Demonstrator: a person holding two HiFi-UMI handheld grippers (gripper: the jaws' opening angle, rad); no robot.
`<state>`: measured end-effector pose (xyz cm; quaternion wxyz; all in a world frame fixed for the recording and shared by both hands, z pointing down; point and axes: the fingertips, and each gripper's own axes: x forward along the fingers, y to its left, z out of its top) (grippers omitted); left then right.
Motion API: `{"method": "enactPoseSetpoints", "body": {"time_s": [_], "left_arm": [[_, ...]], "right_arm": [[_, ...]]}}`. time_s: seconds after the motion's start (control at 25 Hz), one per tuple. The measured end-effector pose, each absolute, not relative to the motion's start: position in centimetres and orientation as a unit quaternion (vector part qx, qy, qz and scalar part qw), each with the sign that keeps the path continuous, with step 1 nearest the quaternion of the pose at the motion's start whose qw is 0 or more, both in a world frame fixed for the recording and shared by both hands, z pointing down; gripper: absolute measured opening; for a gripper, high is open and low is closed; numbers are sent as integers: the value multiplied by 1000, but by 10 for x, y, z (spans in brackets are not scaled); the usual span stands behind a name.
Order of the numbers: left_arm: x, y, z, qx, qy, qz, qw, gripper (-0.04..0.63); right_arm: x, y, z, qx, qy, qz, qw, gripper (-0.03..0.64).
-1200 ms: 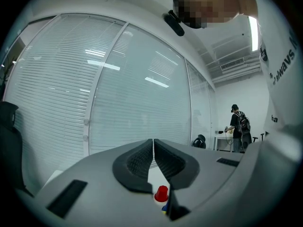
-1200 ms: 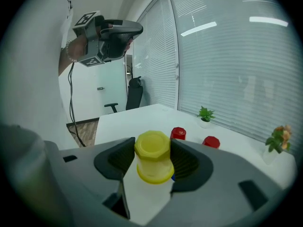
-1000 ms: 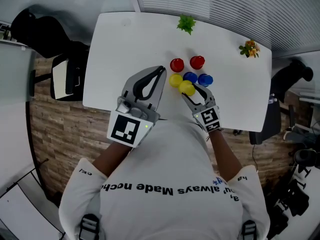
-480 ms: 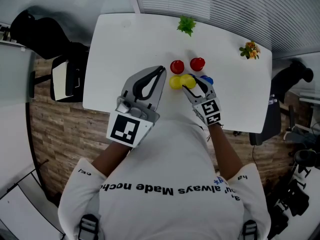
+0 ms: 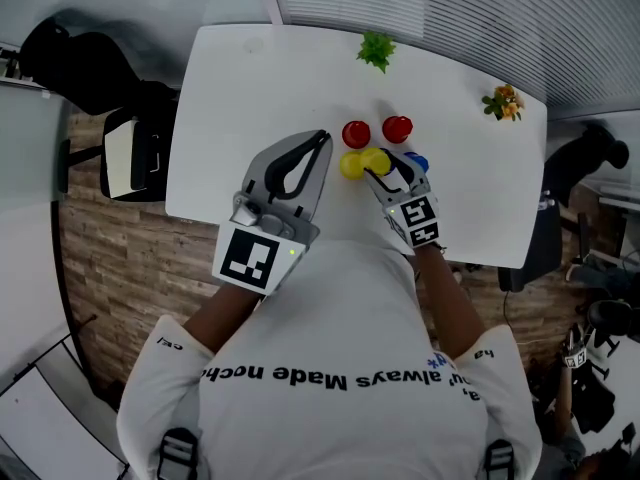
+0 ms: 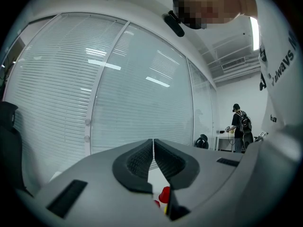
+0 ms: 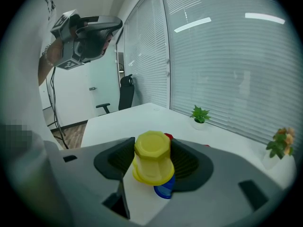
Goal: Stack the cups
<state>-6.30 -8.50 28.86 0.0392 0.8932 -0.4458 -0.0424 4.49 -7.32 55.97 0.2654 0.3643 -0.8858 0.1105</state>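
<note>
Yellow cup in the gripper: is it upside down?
Upside down. The yellow cup shows its closed base on top and its wide rim below, held by the right gripper.

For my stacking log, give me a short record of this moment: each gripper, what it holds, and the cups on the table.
Left gripper: shut, empty
Right gripper: closed on the held yellow cup, which is upside down
Directly below it: blue cup
Loose on the table: second yellow cup, left red cup, right red cup
Release: not yet done
</note>
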Motion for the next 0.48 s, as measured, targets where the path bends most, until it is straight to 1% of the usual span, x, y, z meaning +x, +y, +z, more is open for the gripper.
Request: {"method": "enactPoseSetpoints", "body": {"time_s": [0.08,0.24,0.48], "left_arm": [[-63,-86,289,893,-447,-42,39,26],[-63,-87,291,893,-447,-41,40,26],[-63,-88,293,893,-447,-39,42,26]], "right_arm": [[44,-73,559,362,-887,112,264,252],[42,-73,560,359,-888,118,262,286],[43,-72,550,362,-890,114,251,292]]}}
